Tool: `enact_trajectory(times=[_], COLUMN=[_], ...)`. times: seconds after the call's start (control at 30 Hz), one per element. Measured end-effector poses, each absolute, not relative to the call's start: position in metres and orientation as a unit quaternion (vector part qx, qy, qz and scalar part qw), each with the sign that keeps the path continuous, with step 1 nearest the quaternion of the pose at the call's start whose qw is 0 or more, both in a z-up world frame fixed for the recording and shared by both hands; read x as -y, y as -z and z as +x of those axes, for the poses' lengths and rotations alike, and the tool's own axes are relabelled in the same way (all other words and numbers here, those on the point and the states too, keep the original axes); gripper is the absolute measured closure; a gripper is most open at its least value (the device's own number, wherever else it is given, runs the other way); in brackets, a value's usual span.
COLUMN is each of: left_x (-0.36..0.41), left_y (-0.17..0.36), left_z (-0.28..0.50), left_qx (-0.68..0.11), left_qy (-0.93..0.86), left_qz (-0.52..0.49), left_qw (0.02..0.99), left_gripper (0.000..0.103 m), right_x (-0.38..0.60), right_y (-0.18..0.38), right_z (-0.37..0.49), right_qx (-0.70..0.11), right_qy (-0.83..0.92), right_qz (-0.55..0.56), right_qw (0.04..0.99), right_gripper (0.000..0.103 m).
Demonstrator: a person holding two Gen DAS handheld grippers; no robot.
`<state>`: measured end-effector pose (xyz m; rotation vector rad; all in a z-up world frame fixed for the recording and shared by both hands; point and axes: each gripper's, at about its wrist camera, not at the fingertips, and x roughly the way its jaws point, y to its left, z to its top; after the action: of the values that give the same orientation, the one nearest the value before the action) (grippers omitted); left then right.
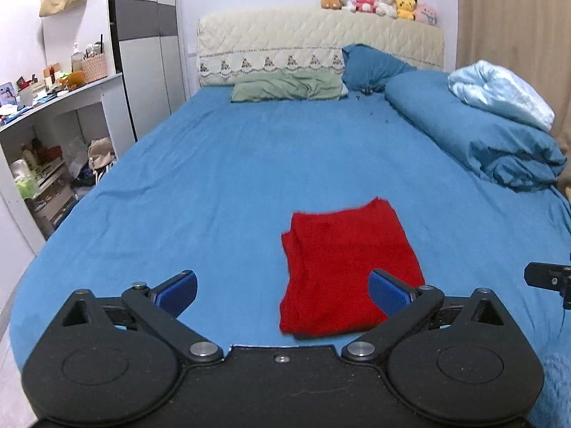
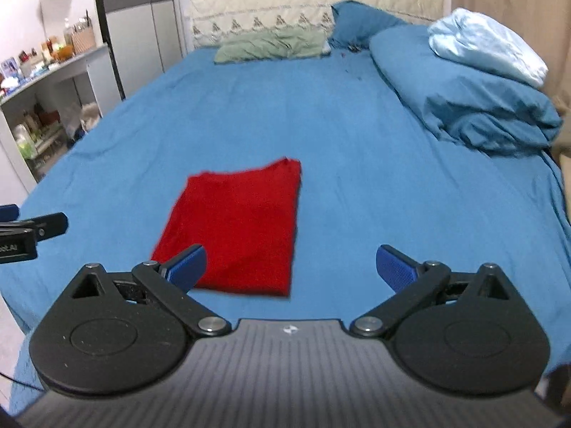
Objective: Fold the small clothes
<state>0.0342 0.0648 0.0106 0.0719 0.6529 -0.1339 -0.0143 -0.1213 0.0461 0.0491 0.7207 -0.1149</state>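
A red garment (image 1: 342, 267) lies folded into a rough rectangle on the blue bed sheet (image 1: 214, 185); it also shows in the right wrist view (image 2: 242, 224). My left gripper (image 1: 283, 290) is open and empty, held above the near edge of the bed, with its right pad (image 1: 390, 292) in front of the garment's lower right part. My right gripper (image 2: 291, 267) is open and empty, with its left pad (image 2: 187, 267) in front of the garment's near left corner. Each gripper's tip shows at the edge of the other's view.
A rolled blue duvet (image 1: 481, 135) with a pale blue cloth (image 1: 499, 92) on it lies along the right side. Green (image 1: 289, 87) and blue (image 1: 374, 66) pillows lie at the headboard, with plush toys (image 1: 378, 3) on top. Cluttered shelves (image 1: 46, 135) stand left of the bed.
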Motion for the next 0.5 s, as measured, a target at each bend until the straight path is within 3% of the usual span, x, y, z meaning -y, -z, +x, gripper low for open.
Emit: enact_trajectory(times=[0.5], left_x=[-0.061], left_y=[0.025], left_z=[-0.003], left_qx=[-0.356], left_qy=[0.068], left_qz=[0.053], left_qw=[0.930], left_gripper=[0.000], right_x=[0.119], right_y=[0.000], right_z=[-0.057], right_qx=[-0.409], right_qy=[0.078], right_qz=[0.041], right_qw=[0.908], right_gripper=[0.000])
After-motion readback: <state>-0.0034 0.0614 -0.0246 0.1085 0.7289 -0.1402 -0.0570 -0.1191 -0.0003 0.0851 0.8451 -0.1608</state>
